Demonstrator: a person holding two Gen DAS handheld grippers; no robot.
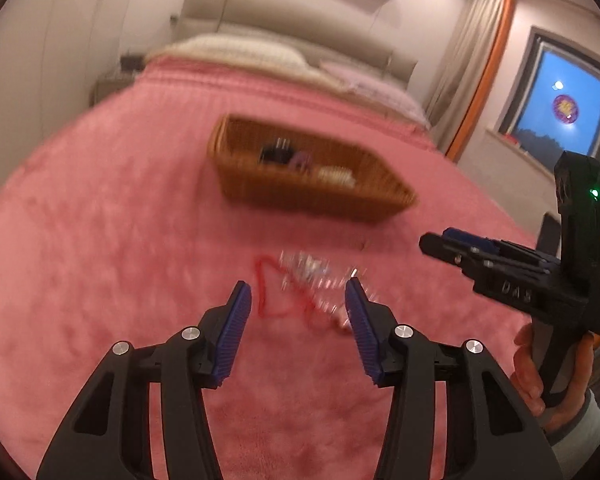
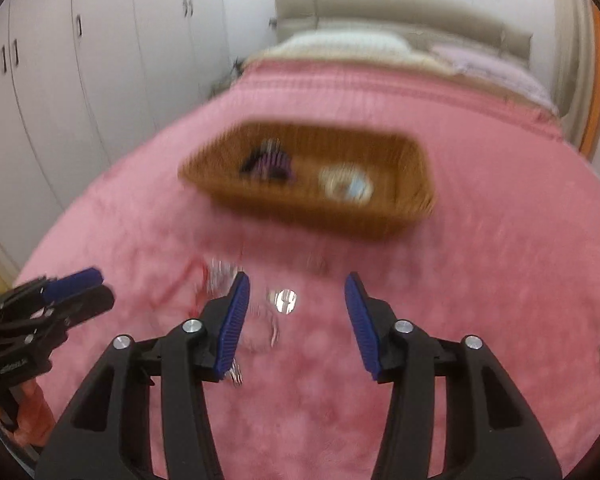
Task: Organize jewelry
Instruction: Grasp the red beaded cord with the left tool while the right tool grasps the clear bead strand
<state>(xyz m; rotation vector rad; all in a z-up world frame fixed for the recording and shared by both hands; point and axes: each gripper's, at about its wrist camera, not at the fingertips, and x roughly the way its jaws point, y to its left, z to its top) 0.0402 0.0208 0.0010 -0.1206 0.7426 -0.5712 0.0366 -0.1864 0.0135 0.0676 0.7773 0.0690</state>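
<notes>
Your jewelry is a small shiny pile (image 1: 320,280) with a red string (image 1: 266,288) looped beside it, lying on the pink blanket (image 1: 100,240) in front of you. It is blurry, so you cannot tell the pieces apart. From the right wrist view a shiny round piece (image 2: 286,300) lies between your fingers on the blanket.

Your left gripper (image 1: 299,286) is wide open and holds nothing. Its blue pads (image 1: 236,332) sit on each side of the pile, but you cannot tell if they touch it. Your right gripper (image 2: 297,282) is wide open too, and empty. It hangs over the same spot, close to the left one.

Past the pile sits a brown woven basket (image 1: 312,196) on the blanket, apart from the pile. In it are a dark and purple thing (image 2: 268,164) and a pale round thing (image 2: 346,184), both too blurry to name.

Farther back are pillows (image 1: 236,50) and a padded headboard (image 1: 260,12). White closet doors (image 2: 60,80) stand on one side. A window (image 1: 564,108) with curtains (image 1: 472,60) is on the other.
</notes>
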